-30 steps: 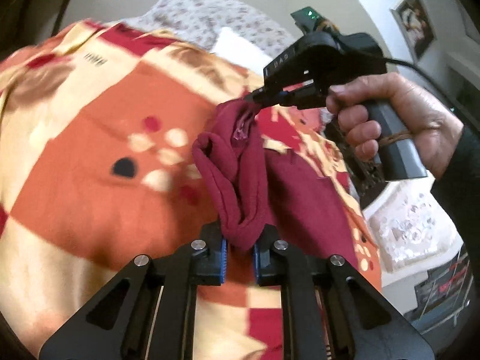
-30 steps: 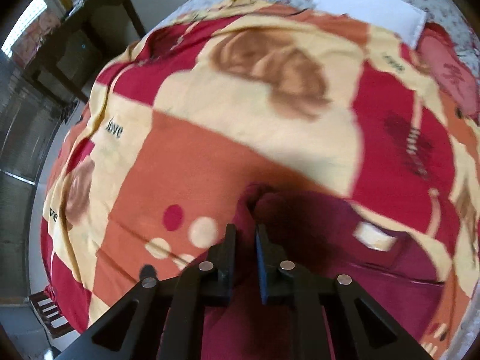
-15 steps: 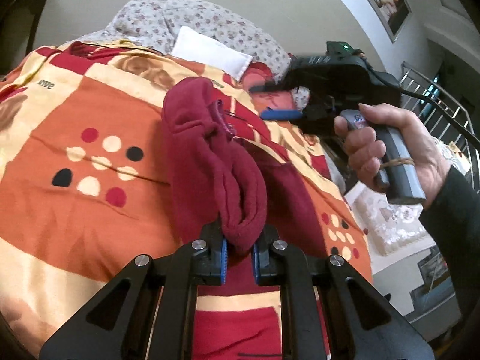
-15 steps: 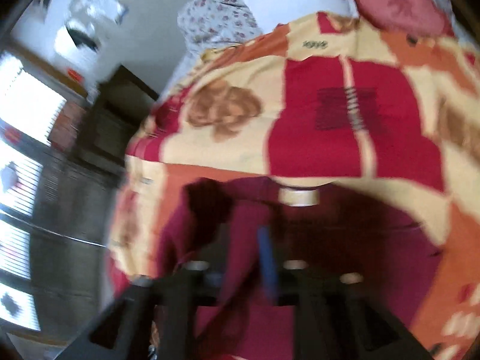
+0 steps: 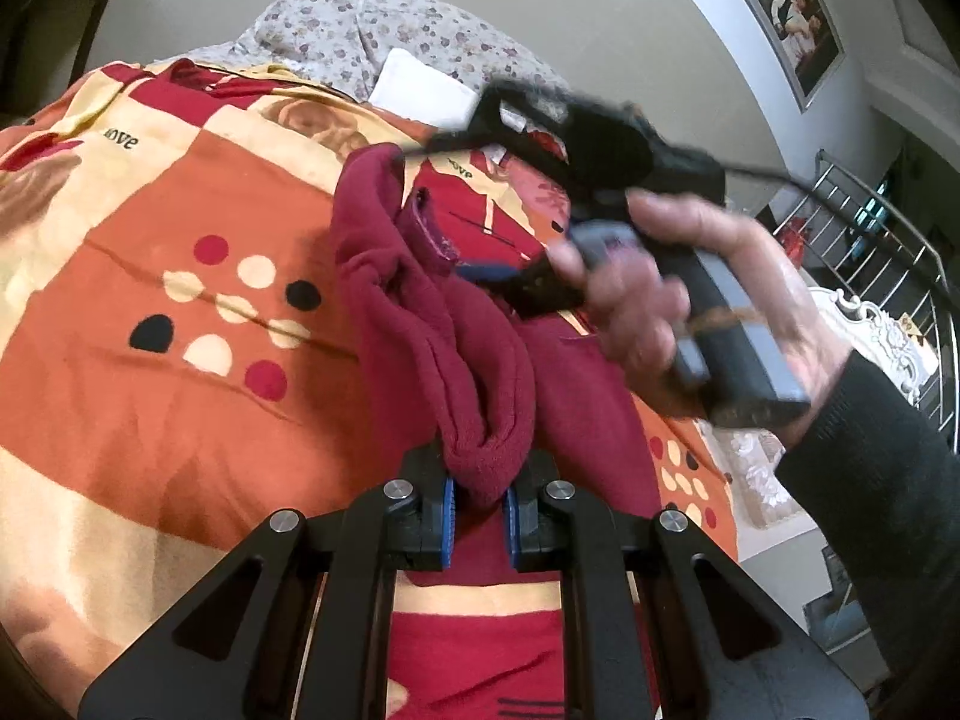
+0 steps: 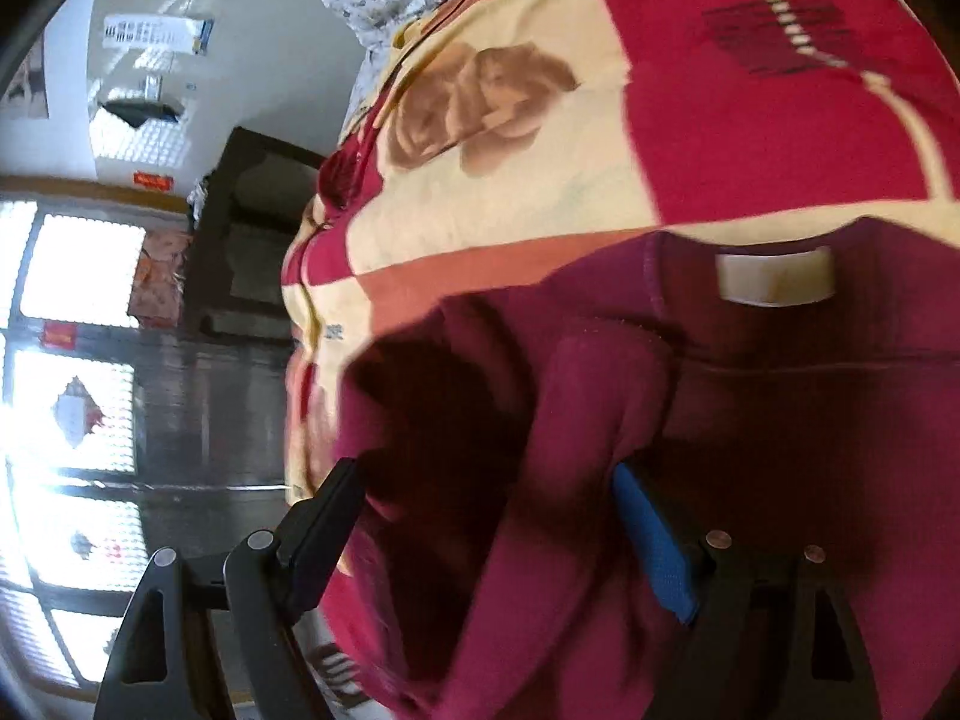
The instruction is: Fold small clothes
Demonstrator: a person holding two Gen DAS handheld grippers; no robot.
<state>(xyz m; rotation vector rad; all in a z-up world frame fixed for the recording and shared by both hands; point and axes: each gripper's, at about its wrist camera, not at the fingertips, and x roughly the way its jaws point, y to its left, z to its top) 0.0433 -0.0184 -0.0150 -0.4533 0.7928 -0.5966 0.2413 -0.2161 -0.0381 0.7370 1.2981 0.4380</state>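
A maroon fleece garment (image 5: 432, 324) lies bunched on the patterned bed blanket (image 5: 180, 276). My left gripper (image 5: 478, 501) is shut on a thick fold of it at the near end. The right gripper (image 5: 456, 210), blurred and held in a hand, is over the garment's far end with its fingers spread. In the right wrist view the right gripper (image 6: 492, 516) is open, and the maroon garment (image 6: 540, 420) sits loose between its wide-apart fingers. A white label (image 6: 774, 276) shows at the collar.
Flowered pillows (image 5: 384, 30) and a white pillow (image 5: 420, 90) lie at the head of the bed. A dark cabinet (image 6: 252, 240) and bright windows (image 6: 72, 276) stand beside the bed. A metal railing (image 5: 888, 228) is at the right.
The right gripper has opened and let go of the garment's far end, then moved and tilted over it. The left gripper has kept its hold and lifted the fold slightly.
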